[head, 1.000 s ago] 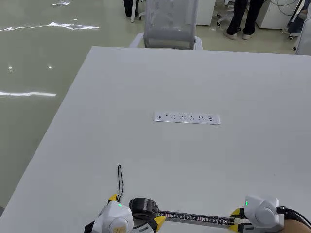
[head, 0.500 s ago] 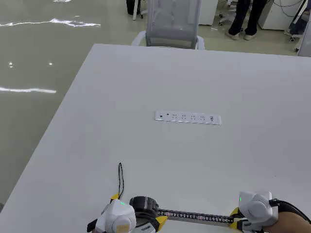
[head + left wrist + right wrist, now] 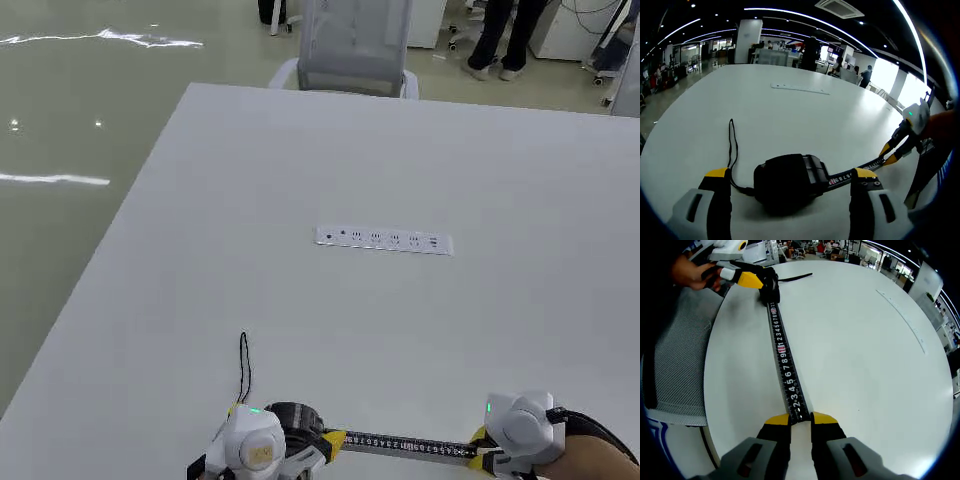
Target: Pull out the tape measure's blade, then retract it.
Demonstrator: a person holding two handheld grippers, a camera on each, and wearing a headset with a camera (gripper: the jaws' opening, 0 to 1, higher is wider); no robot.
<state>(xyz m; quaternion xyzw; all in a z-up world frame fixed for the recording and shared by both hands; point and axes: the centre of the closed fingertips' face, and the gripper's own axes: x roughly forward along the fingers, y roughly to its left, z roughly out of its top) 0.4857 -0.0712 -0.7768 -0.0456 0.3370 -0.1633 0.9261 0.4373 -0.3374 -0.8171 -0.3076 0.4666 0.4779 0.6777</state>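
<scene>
At the table's (image 3: 300, 170) near edge, the tape measure case (image 3: 297, 420) sits left, between the left gripper's (image 3: 790, 175) jaws. Its blade (image 3: 405, 445) runs right into the right gripper (image 3: 800, 417). The lanyard (image 3: 245, 365) trails farther. The power strip (image 3: 384, 241) lies mid-table, and an office chair (image 3: 352, 45) stands behind the far edge.

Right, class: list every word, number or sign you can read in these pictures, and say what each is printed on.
"2 3 4 5 6 7 8 9": white numerals on the tape blade, running away from the right gripper in its own view; a red figure follows, too blurred to read.
Numerals on the blade beside the black case, left gripper view: too distorted to read.
Markings on the power strip: too small to read.
</scene>
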